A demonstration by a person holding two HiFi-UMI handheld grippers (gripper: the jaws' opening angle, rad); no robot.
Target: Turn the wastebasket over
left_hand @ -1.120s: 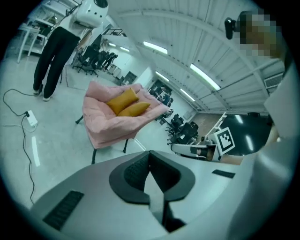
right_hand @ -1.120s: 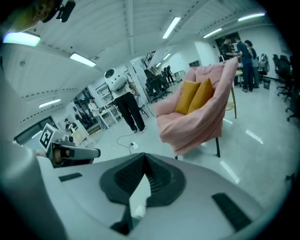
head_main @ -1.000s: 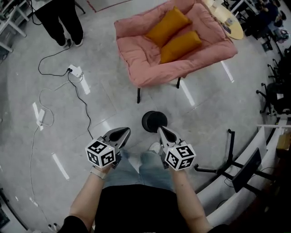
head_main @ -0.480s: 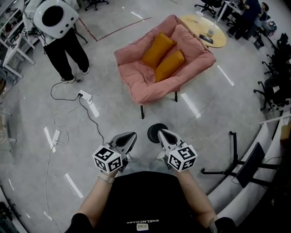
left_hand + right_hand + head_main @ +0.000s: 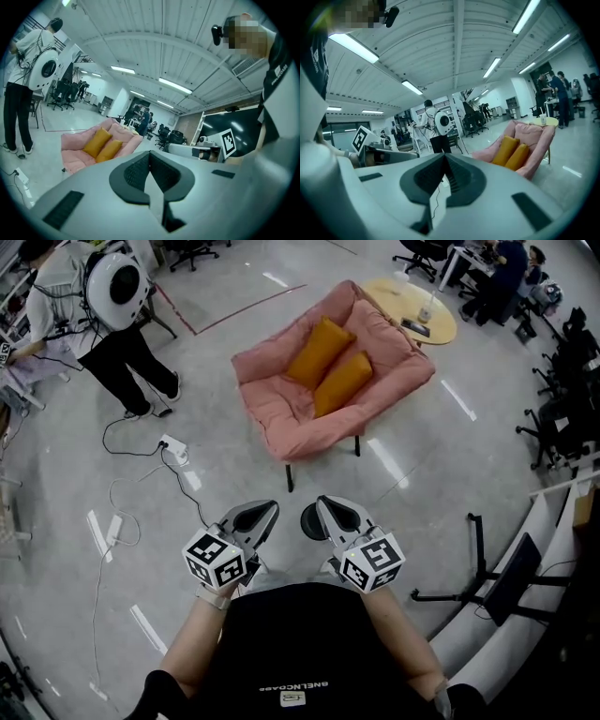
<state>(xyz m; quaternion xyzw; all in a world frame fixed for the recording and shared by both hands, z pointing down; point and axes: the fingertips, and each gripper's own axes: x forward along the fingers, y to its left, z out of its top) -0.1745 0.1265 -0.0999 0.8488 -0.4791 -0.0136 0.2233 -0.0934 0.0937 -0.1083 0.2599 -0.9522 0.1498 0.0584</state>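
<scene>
Room: open office hall, grey floor (image 5: 422, 493), pink chair (image 5: 281, 418) ahead.
Item: basket (image 5: 312, 524), black and round, on the floor just beyond my feet. I saw it end-on, so I judged its axis upright; I could not tell which end faced up.
Left hand-held gripper (image 5: 270, 510): jaws together, empty, beside the basket in the head view.
Right hand-held gripper (image 5: 324, 505): jaws together, empty. It looked the nearer, its tip crossing the basket's rim from above.
</scene>
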